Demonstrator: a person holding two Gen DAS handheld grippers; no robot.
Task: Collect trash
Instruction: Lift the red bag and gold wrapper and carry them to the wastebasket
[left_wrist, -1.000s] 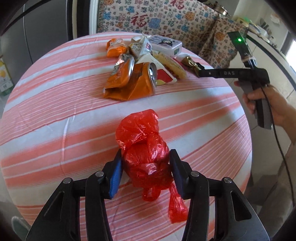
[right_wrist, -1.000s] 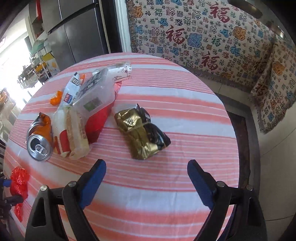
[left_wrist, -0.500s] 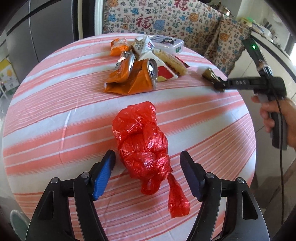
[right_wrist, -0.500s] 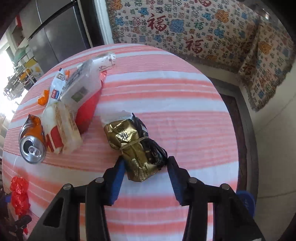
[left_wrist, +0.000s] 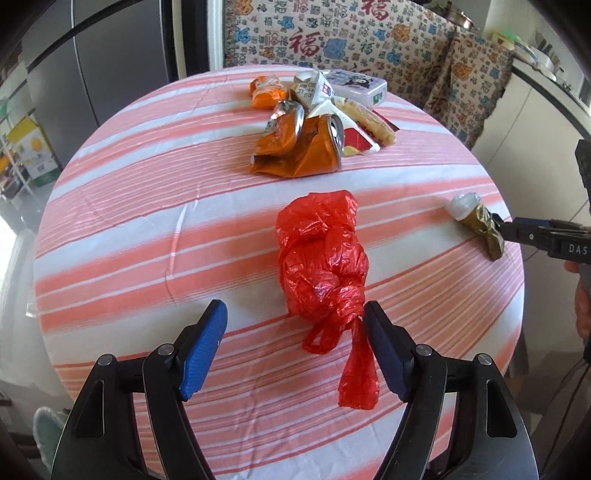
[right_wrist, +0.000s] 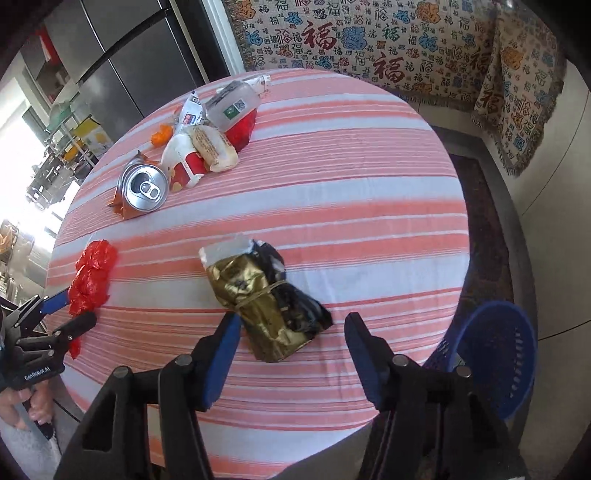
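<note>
A knotted red plastic bag (left_wrist: 323, 254) lies on the striped round table (left_wrist: 147, 206), just ahead of my open left gripper (left_wrist: 295, 332); its loose tail touches the right finger. It also shows in the right wrist view (right_wrist: 92, 275). A gold and black foil packet (right_wrist: 266, 299) lies near the table's edge, its near end between the fingers of my open right gripper (right_wrist: 291, 336). In the left wrist view the packet (left_wrist: 476, 221) sits at the right gripper's tip.
A heap of trash lies at the far side: a crushed orange can (left_wrist: 306, 147), a red and white carton (right_wrist: 184, 162), wrappers and a plastic box (left_wrist: 354, 86). A blue mesh basket (right_wrist: 495, 350) stands on the floor beside the table. A patterned cloth (right_wrist: 369, 37) hangs behind.
My left gripper has let go of the red bag, opened and drawn back. My right gripper narrowed around the gold packet, dragged it nearer the table's edge, and has widened again.
</note>
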